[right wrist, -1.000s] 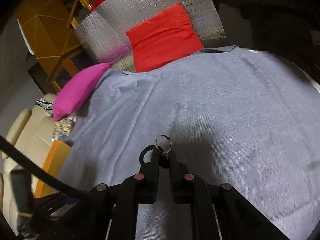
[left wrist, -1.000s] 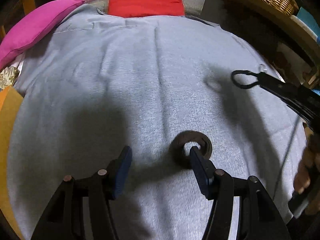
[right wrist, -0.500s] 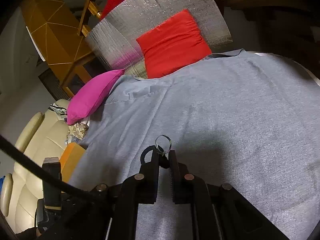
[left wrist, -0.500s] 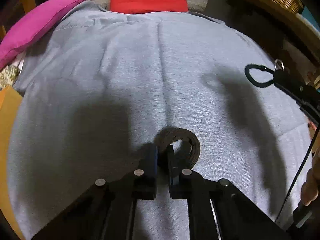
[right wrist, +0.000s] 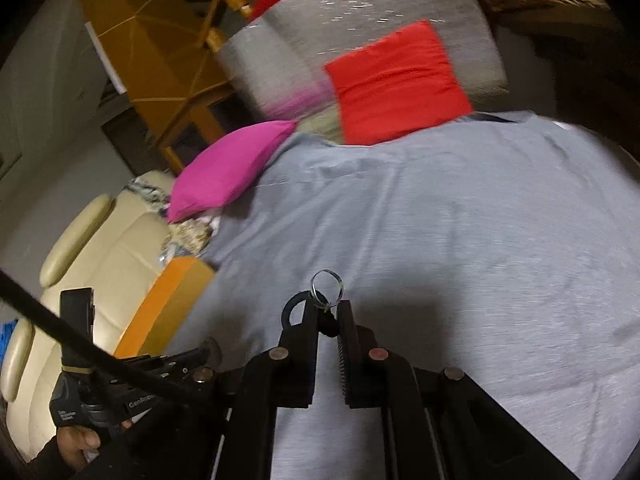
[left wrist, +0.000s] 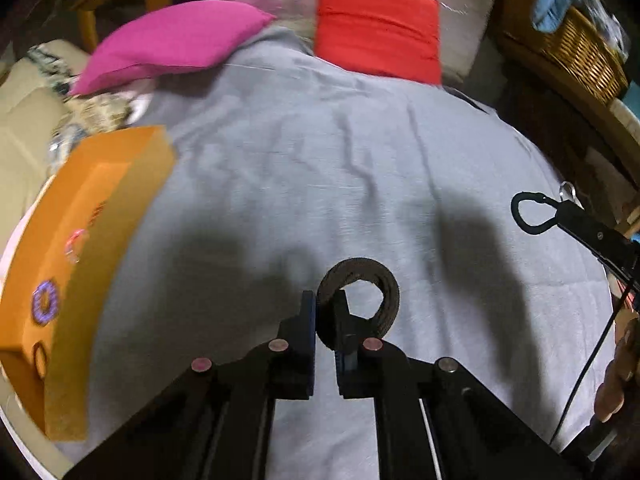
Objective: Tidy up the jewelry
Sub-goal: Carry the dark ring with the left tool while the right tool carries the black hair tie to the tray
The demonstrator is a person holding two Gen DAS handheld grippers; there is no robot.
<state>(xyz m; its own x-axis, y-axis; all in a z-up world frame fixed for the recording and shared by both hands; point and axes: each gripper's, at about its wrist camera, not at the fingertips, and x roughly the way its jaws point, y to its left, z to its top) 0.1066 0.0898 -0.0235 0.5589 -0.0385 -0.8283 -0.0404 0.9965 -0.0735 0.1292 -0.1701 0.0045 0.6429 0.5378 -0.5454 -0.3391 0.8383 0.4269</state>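
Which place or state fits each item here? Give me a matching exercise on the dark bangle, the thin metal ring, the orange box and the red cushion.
Items:
1. dark bangle
2. thin metal ring
3. orange box
4. red cushion

Places or states:
A. at the far end of the grey cloth
B. pinched in the left gripper
C. at the cloth's left edge
D. sticking up from the tips of the right gripper

Pairs: 1-B, 2-D, 3-C, 4-A

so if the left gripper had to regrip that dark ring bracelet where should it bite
Across the band, as now: the left gripper has one finger through the hole of the dark ring bracelet and one outside, coming from the near side. The band is thick and the hole is wide enough for a finger.
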